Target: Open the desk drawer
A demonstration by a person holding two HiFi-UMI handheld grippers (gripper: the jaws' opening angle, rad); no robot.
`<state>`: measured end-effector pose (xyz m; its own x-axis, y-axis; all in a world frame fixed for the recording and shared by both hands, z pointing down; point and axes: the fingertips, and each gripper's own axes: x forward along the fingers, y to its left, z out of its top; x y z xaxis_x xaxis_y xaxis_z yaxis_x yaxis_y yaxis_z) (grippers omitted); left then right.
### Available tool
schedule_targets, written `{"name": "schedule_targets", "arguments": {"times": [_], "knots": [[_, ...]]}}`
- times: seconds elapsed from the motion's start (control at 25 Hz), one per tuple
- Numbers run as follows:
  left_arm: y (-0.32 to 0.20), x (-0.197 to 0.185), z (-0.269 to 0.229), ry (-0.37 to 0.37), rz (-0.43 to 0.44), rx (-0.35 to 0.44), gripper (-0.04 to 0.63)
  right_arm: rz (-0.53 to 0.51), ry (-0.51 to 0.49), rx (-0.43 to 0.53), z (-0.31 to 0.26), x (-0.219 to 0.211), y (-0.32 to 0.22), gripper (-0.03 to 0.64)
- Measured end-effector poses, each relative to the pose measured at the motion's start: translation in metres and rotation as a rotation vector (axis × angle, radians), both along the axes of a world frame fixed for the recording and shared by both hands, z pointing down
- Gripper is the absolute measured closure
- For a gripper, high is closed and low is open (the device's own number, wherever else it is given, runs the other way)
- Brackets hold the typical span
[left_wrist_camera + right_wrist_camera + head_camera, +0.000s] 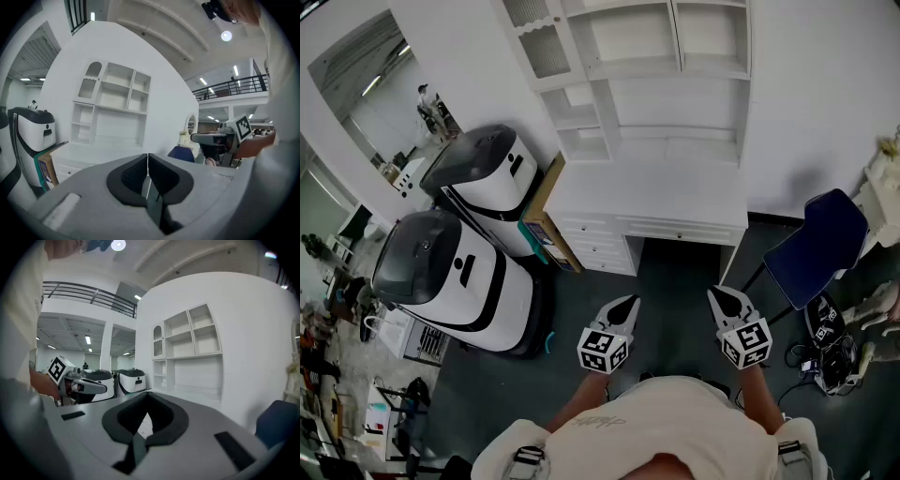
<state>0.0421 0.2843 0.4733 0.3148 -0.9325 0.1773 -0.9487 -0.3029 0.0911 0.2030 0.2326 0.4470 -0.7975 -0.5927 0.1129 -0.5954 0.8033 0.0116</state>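
Left gripper (630,302), right gripper (714,294) side by side, tips toward white desk (647,187), well short of drawer (680,232). Both jaw pairs closed, nothing between.

The person held both grippers out ahead of the chest, level with each other and well apart, bare forearms (577,407) reaching forward from short sleeves. The left gripper (630,301) angled slightly inward toward the right, and the right gripper (713,292) angled slightly inward toward the left, so their tips sat closer together than their marker cubes (603,350). In the left gripper view the two dark pads met along a thin seam, with nothing between them. In the right gripper view the jaws were likewise pressed together and empty. Each gripper view showed the other gripper out to the side, gripped in a hand (257,144)
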Motion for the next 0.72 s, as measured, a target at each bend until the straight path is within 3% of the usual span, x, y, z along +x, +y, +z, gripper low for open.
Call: {"name": "schedule_targets", "arguments": {"times": [0.32,0.72], "knots": [[0.004,-0.003,0.005,0.015,-0.003,-0.014,0.578,0.002,0.017,-0.008,0.004,-0.002,0.004,0.615],[-0.019,-0.028,0.016,0.027,0.043,-0.033,0.578,0.087,0.001,-0.036,0.013,-0.020,-0.021,0.615]]}}
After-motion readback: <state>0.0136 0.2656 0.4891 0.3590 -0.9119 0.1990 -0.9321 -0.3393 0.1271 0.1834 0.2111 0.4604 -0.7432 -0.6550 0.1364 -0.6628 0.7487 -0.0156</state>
